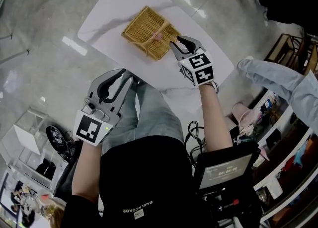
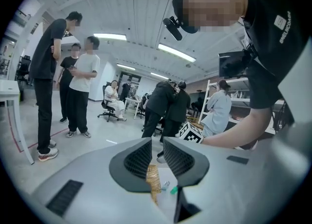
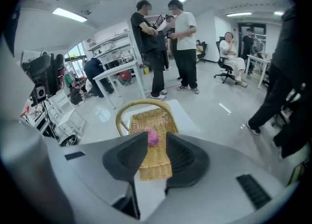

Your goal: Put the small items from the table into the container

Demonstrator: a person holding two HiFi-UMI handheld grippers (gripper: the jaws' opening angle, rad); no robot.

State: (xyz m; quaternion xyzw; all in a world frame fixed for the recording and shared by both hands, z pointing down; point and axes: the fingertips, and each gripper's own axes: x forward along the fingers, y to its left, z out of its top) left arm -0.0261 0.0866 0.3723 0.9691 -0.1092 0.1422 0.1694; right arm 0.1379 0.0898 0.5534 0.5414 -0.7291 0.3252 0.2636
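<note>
Nearest the person, the left gripper point(image 1: 125, 75) hangs off the near edge of the one white table point(image 1: 114, 13), over the person's lap. Its two jaws are spread and the gap holds nothing. Through that gap, the left gripper view shows two small items lying close together on the tabletop just beside the basket: one pale, clear-looking piece point(image 2: 165, 185) and one green piece point(image 2: 173, 190). Both are too small to tell what they are.

Farther out, the right gripper point(image 1: 176, 41) is tilted down over the near right corner of the single woven basket point(image 1: 144, 31), which has one arched handle and sits toward the far side of the table. Its jaws stand apart and pinch nothing. One pink rounded item point(image 3: 152, 137) shows in line with the gap, lying inside the basket beyond the tips, with neither pad on it.
</note>
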